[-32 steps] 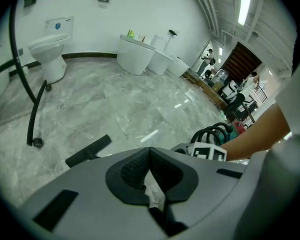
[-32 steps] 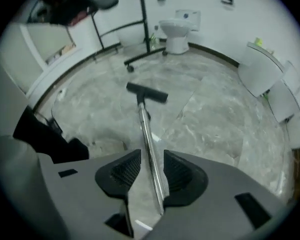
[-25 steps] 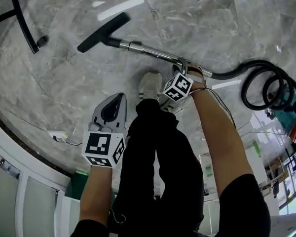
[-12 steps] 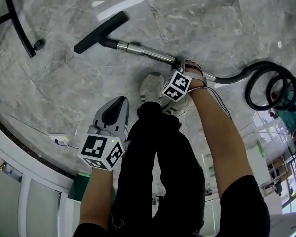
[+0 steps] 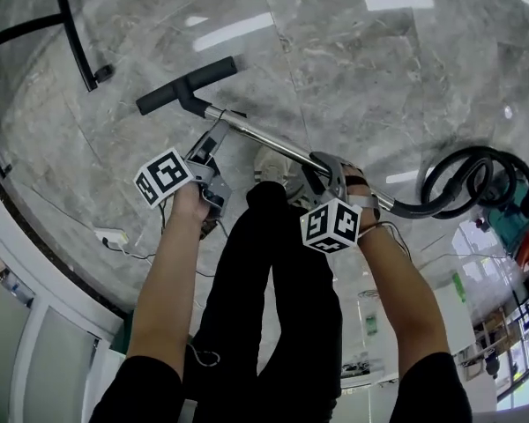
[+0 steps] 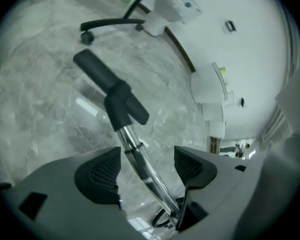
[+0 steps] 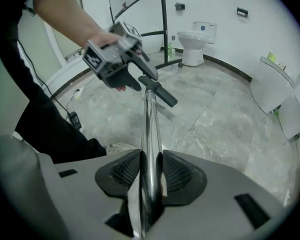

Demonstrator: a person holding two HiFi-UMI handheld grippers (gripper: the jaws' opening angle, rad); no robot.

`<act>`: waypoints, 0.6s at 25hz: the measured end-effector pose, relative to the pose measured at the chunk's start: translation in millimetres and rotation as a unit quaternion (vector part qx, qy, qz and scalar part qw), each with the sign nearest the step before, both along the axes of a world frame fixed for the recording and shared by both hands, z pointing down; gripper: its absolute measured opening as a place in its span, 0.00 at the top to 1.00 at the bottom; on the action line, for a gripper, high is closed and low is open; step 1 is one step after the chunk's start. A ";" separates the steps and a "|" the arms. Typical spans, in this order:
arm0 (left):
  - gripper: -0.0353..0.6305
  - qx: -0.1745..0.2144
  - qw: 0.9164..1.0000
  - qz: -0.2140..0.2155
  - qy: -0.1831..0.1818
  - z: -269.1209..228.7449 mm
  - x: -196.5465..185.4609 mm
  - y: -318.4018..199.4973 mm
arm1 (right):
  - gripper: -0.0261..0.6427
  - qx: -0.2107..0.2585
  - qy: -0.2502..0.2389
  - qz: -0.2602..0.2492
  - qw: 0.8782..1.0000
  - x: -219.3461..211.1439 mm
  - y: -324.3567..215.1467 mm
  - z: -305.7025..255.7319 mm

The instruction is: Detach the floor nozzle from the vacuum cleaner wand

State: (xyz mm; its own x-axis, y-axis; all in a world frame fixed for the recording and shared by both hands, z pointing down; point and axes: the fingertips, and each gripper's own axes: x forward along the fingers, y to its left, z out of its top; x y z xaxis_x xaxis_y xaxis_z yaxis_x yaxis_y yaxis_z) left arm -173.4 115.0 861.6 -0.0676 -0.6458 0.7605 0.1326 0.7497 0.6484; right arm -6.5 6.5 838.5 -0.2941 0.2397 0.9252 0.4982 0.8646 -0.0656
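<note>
The chrome wand (image 5: 273,141) slants across the head view, lifted off the floor, with the black floor nozzle (image 5: 185,85) on its upper left end. My left gripper (image 5: 214,137) straddles the wand just behind the nozzle. In the left gripper view its jaws (image 6: 145,165) have just been opening; the wand (image 6: 140,156) runs between the pads (image 6: 97,176) without touching them, and the nozzle (image 6: 110,86) lies beyond. My right gripper (image 5: 328,176) holds the wand further back. Its jaws (image 7: 150,173) have just been closing a little and press on the wand (image 7: 150,134).
A coiled black hose (image 5: 476,179) leads to the teal vacuum body (image 5: 518,217) at the right. A chair base with a caster (image 5: 95,70) stands at the upper left. A plug adapter (image 5: 111,235) lies by the wall. My shoe (image 5: 269,161) is under the wand. A toilet (image 7: 192,40) stands far off.
The right gripper has lifted the wand off the floor. The left gripper has left my leg, rolled over, gone to the wand near the nozzle and opened around it.
</note>
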 end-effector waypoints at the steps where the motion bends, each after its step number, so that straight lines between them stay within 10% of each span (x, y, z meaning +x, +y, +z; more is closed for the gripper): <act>1: 0.46 0.000 1.000 -0.025 0.012 7.7 -6.1 5.1 | 0.72 -0.002 -0.004 -0.003 1.000 4.3 0.9 -12.1; 8: 0.46 -0.008 0.996 -0.083 -0.015 4.5 -49.0 10.8 | 0.72 -0.011 -0.042 -0.004 0.999 28.8 -0.8 -63.0; 9: 0.63 0.003 0.996 -0.088 -0.011 -2.2 -46.8 7.3 | 0.72 -0.013 -0.045 0.000 0.999 32.5 -2.0 -66.3; 12: 0.71 0.095 0.987 -0.129 -0.011 -43.8 -44.8 -15.7 | 0.72 -0.003 -0.048 0.009 0.999 42.1 -11.8 -67.4; 15: 0.73 0.167 0.982 -0.079 -0.050 -98.5 -37.9 -47.6 | 0.72 -0.004 -0.044 0.025 0.999 48.2 -26.4 -62.3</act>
State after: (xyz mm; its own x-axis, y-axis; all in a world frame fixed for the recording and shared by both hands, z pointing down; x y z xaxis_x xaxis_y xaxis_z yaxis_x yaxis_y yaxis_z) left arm -211.2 67.4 763.2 -0.2497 -0.8333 0.4932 0.1538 0.4688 0.8698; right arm 41.7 -19.9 776.3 -0.3858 0.2304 0.8934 0.4591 0.8878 -0.0307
